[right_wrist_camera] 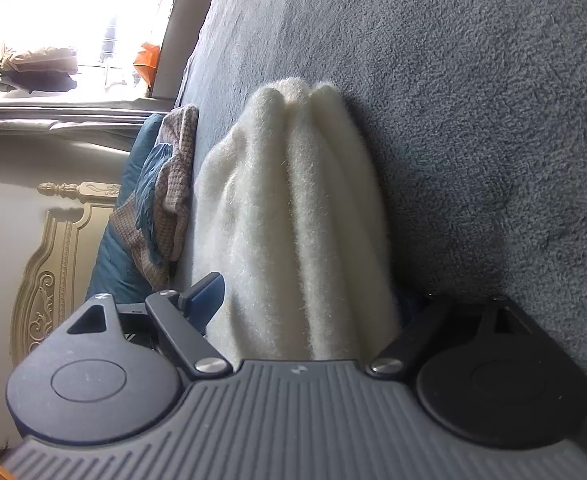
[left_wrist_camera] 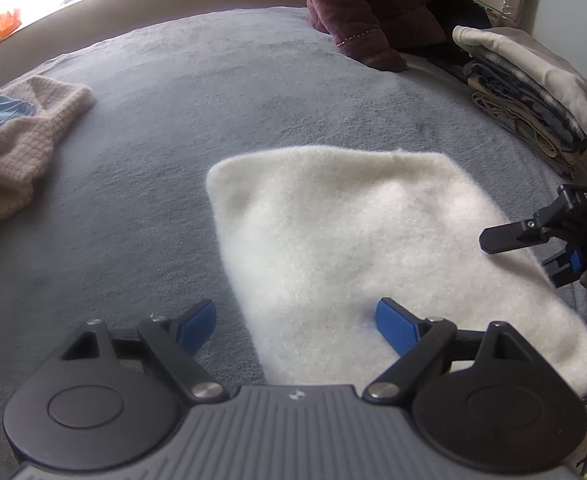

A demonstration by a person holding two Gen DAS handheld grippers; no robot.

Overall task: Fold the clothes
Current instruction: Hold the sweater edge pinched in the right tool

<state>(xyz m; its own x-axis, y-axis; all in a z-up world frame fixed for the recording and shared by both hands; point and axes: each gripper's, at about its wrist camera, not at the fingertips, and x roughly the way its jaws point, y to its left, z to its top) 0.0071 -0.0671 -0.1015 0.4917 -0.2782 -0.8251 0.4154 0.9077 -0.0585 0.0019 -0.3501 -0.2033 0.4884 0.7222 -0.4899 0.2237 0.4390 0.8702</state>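
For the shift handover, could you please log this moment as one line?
stage: folding | white garment: folded on grey blanket | left gripper: open | right gripper: open, straddling garment edge

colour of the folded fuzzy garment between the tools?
Cream-white, plain, no pattern: the fuzzy garment shows best in the left wrist view.
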